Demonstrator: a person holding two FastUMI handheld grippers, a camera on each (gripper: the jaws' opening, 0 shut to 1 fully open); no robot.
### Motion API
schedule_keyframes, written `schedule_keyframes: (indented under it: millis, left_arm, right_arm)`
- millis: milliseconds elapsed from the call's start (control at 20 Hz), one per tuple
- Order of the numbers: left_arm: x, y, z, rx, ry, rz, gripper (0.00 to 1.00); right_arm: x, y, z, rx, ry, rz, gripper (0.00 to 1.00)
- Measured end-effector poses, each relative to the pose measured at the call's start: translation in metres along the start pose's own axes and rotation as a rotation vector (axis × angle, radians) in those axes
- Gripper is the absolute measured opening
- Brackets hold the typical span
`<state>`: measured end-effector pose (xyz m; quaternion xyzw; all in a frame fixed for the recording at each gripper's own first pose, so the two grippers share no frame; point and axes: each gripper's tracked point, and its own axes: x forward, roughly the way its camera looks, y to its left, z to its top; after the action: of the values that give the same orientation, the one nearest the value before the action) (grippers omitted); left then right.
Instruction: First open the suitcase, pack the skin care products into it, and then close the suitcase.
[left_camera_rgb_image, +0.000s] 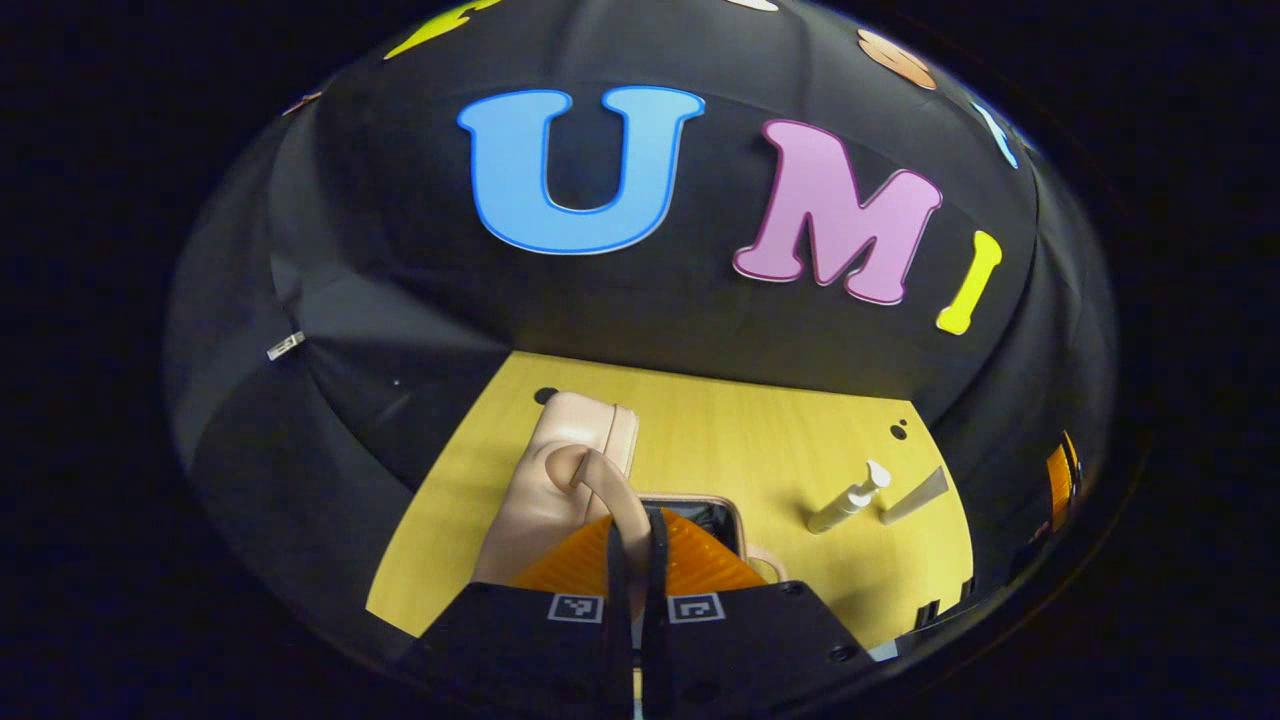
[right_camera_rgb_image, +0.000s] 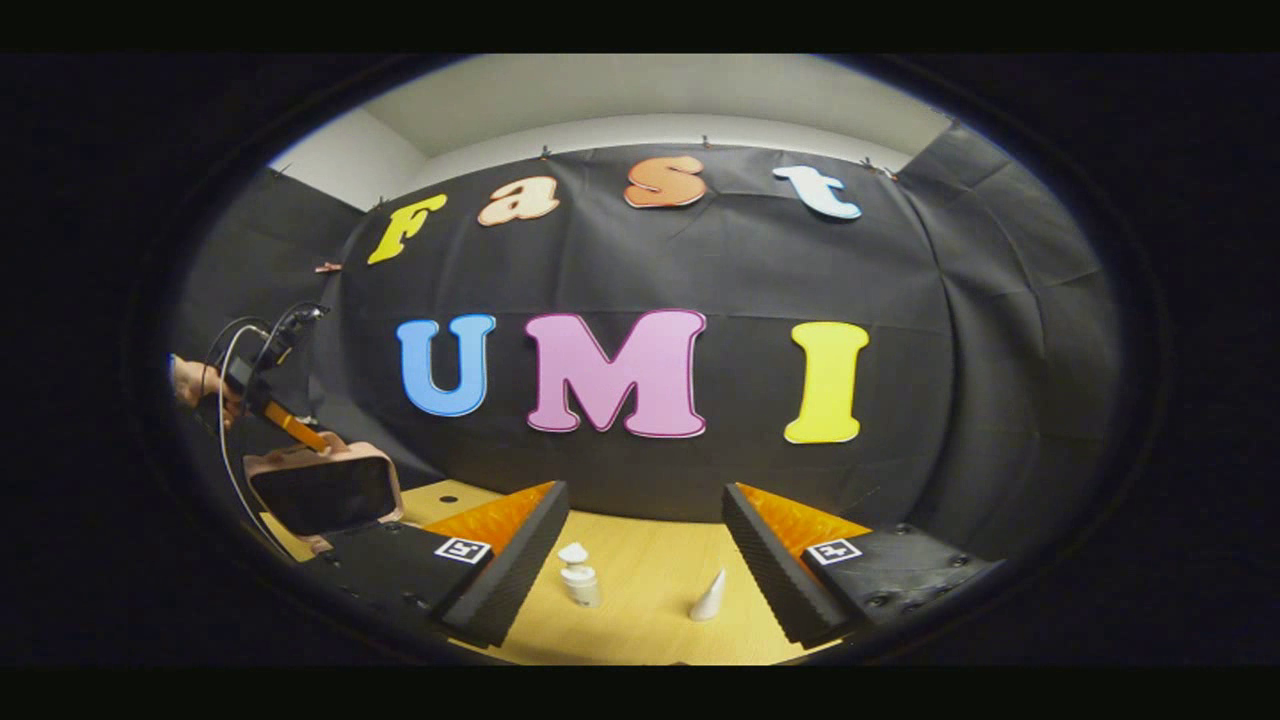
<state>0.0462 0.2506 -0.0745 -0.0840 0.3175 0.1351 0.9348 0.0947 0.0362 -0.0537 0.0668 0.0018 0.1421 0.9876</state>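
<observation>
Two skin care items, a pump bottle (left_camera_rgb_image: 848, 498) and a tube (left_camera_rgb_image: 915, 495), lie on the yellow table (left_camera_rgb_image: 720, 430) well right of the left gripper (left_camera_rgb_image: 632, 545), whose fingers are pinched together on the pink suitcase's (left_camera_rgb_image: 560, 470) handle (left_camera_rgb_image: 590, 470). From the right gripper view, the right gripper (right_camera_rgb_image: 640, 560) hangs wide open and empty, aimed forward, bottle (right_camera_rgb_image: 578, 577) and tube (right_camera_rgb_image: 708, 597) just ahead between its fingers; the suitcase lid (right_camera_rgb_image: 322, 490) stands lifted far left.
</observation>
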Motion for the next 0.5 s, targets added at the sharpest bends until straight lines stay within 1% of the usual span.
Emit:
schedule_keyframes:
  millis: [100,200,300,400,450,500]
  left_arm:
    - [0.002,0.048,0.004,0.016,-0.019,0.052,0.09]
    - [0.012,0.093,0.004,0.036,-0.027,0.113,0.09]
    - [0.027,0.14,-0.007,0.071,-0.011,0.169,0.09]
    - [0.046,0.182,-0.017,0.094,0.008,0.19,0.09]
    - [0.055,0.204,-0.027,0.105,0.024,0.209,0.09]
    - [0.066,0.23,-0.036,0.115,0.042,0.233,0.09]
  right_arm:
    - [0.004,0.015,0.006,-0.015,-0.008,0.003,0.98]
    - [0.008,0.025,0.004,-0.057,0.005,-0.012,0.98]
    - [0.01,0.037,0.005,-0.087,0.012,-0.02,0.96]
    - [0.01,0.05,0.003,-0.098,0.027,-0.029,0.96]
    - [0.01,0.055,0.002,-0.102,0.034,-0.039,0.99]
    - [0.011,0.06,0.0,-0.107,0.042,-0.048,0.96]
